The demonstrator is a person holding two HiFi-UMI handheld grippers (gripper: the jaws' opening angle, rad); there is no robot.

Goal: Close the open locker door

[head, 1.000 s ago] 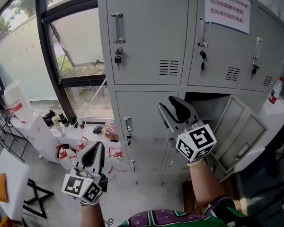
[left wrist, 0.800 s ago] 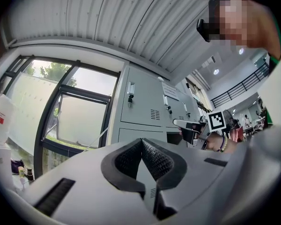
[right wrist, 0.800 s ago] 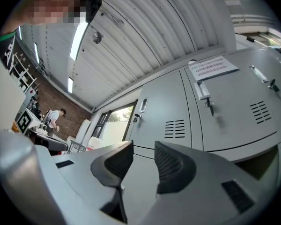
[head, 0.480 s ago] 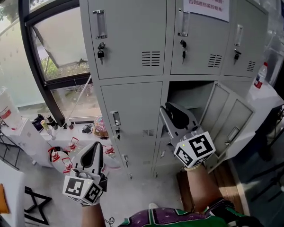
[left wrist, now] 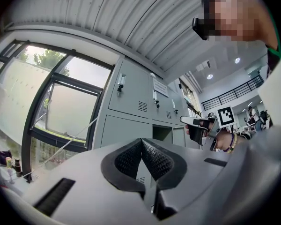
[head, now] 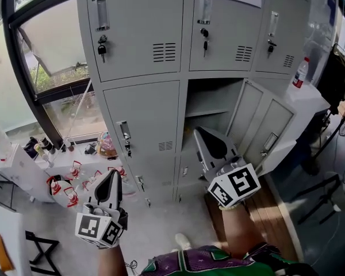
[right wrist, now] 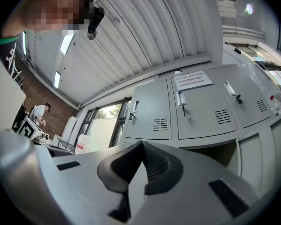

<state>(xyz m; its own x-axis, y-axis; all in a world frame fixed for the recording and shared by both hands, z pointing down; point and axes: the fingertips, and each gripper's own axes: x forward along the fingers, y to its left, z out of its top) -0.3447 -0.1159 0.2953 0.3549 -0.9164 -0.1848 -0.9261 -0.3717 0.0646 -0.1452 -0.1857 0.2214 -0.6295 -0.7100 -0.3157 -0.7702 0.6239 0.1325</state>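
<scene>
A bank of grey lockers [head: 141, 33] fills the head view. The middle compartment [head: 210, 99] of the lower row stands open, its door [head: 243, 117] swung out to the right. My right gripper [head: 200, 132] hangs in front of that opening, below its shelf and left of the door, touching neither. Its jaws have just closed and are shut with nothing between them [right wrist: 141, 149]. My left gripper [head: 112, 176] is low at the left, before the closed lower-left door [head: 141, 125], shut and empty [left wrist: 142, 144]. The left gripper view shows the right gripper [left wrist: 199, 123] beside the open compartment [left wrist: 161, 132].
A large window [head: 52, 56] is left of the lockers. Below it are a white table [head: 17, 165] and red-and-white bottles [head: 69, 180] on the floor. A white table [head: 310, 99] with a bottle [head: 301, 71] stands right of the open door. A paper notice [right wrist: 193, 80] hangs on the upper lockers.
My right gripper has sunk to below the compartment's shelf, and its jaws have closed. The lockers have slid left and up in the head view. The left gripper has dropped slightly.
</scene>
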